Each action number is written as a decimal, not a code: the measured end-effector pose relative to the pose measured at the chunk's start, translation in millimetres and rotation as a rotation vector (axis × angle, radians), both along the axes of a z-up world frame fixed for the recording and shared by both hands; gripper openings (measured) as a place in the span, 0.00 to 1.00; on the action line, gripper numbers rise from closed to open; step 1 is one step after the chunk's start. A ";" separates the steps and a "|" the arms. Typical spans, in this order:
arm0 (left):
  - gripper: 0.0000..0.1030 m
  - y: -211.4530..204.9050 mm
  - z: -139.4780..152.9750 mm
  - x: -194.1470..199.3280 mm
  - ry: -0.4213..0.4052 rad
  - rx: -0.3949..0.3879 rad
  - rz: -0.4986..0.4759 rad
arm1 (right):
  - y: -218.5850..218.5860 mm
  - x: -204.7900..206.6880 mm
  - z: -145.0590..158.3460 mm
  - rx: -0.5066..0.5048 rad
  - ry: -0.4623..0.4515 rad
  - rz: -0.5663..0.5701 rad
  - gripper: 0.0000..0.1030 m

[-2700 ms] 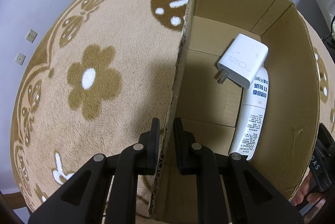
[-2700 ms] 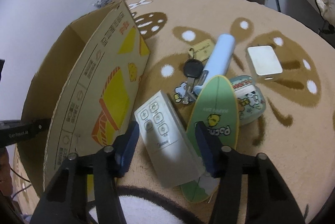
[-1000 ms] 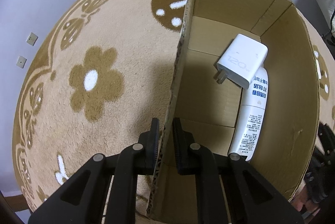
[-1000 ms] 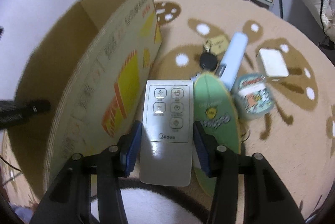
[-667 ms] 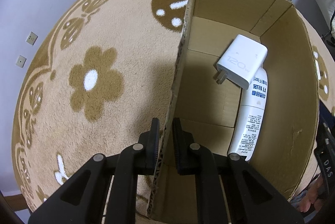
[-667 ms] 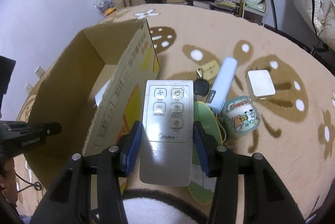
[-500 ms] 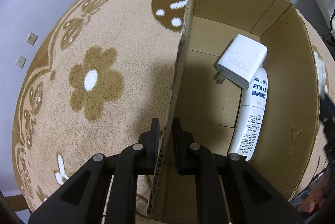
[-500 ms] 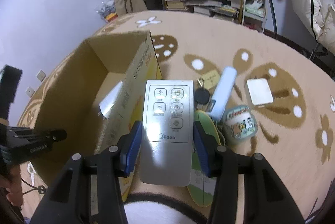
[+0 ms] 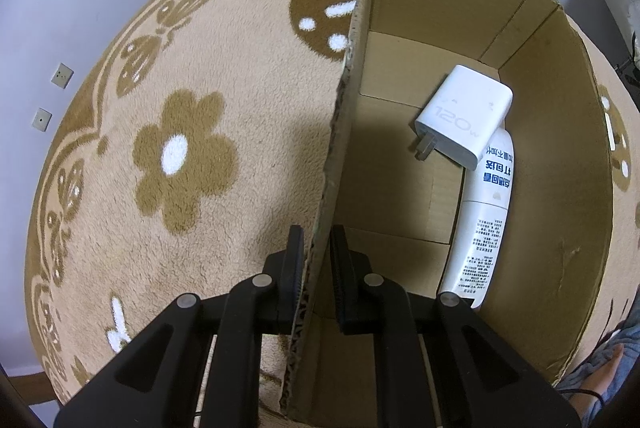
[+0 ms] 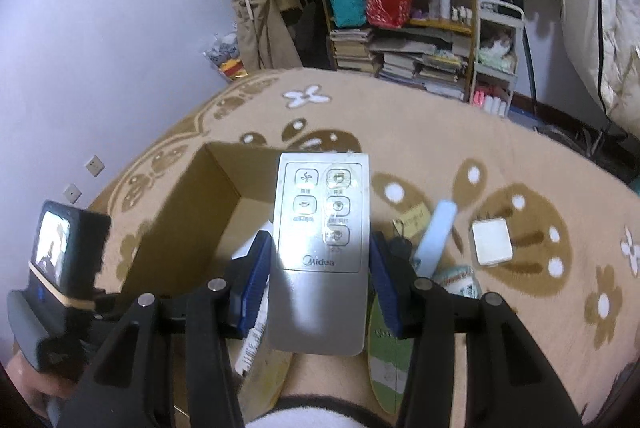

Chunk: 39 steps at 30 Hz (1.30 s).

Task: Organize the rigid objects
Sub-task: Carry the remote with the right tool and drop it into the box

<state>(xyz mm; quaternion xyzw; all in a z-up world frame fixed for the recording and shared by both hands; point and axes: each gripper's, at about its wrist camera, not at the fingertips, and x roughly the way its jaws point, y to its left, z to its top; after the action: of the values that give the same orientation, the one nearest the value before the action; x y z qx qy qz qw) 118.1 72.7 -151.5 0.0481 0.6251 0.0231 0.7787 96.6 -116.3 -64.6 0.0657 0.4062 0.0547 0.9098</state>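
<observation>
Right tongs clamped on the grey remote, buttons up, held in the air over the cardboard box on the carpet. Left tongs pinched on the box's side wall. Inside: white charger lying across a white bottle. Green board is under the remote, probably on the carpet.

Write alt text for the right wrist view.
The right hand-held gripper grips a grey remote by its sides above an open cardboard box on a tan patterned rug. Small items lie on the rug to the right; cluttered shelves stand behind.
</observation>
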 end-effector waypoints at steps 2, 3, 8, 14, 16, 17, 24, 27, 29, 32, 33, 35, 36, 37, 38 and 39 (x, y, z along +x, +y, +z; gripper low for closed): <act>0.12 -0.5 -0.3 -0.2 -0.001 0.004 -0.001 | 5.0 4.2 7.6 -0.001 -0.014 0.011 0.51; 0.12 -0.6 -0.4 -0.3 -0.001 0.005 -0.001 | 7.2 5.7 11.1 -0.001 -0.022 0.016 0.51; 0.12 -0.5 -0.4 -0.4 -0.001 0.004 -0.001 | 18.4 11.9 23.4 0.014 -0.051 0.040 0.50; 0.12 0.5 -0.9 -0.9 0.000 -0.002 0.001 | 23.9 3.5 15.5 0.104 -0.071 0.046 0.50; 0.12 0.7 -0.9 -1.0 0.000 -0.001 0.002 | 23.3 2.5 7.8 0.149 -0.060 0.045 0.50; 0.12 0.7 -0.8 -1.1 0.000 0.000 0.002 | 23.8 3.4 3.7 0.163 -0.050 0.048 0.51; 0.13 1.4 -0.8 -1.0 0.001 0.004 -0.001 | 28.0 6.2 -9.3 0.182 -0.039 0.075 0.51; 0.13 2.3 -0.8 -1.2 0.000 0.004 0.001 | 28.7 6.8 -9.5 0.191 -0.044 0.083 0.51; 0.13 2.5 -1.4 -1.2 0.001 0.000 0.004 | 30.2 7.1 -11.4 0.196 -0.039 0.091 0.51; 0.13 3.3 -1.6 -0.8 0.001 0.002 0.006 | 33.7 9.4 -16.3 0.193 -0.023 0.098 0.51; 0.13 3.1 -1.8 -0.6 0.001 0.003 0.006 | 34.9 10.2 -18.3 0.194 -0.018 0.102 0.51; 0.14 2.8 -2.1 0.0 0.001 0.006 0.006 | 36.4 11.0 -20.9 0.196 -0.011 0.109 0.51; 0.14 2.7 -2.3 0.2 0.001 0.006 0.005 | 38.3 12.1 -23.0 0.194 -0.007 0.112 0.51; 0.14 2.8 -2.3 0.3 0.002 0.006 0.006 | 39.7 12.7 -24.4 0.191 -0.005 0.115 0.51; 0.14 2.7 -2.3 0.5 0.002 0.006 0.008 | 41.5 13.3 -26.0 0.189 -0.002 0.116 0.51; 0.14 2.6 -2.4 0.8 0.002 0.006 0.009 | 42.7 13.7 -27.6 0.187 0.001 0.118 0.51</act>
<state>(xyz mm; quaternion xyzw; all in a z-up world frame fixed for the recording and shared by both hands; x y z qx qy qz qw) 119.0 75.3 -153.9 0.0476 0.6260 0.0283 0.7779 110.3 -73.6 -92.1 0.1265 0.4030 0.1458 0.8946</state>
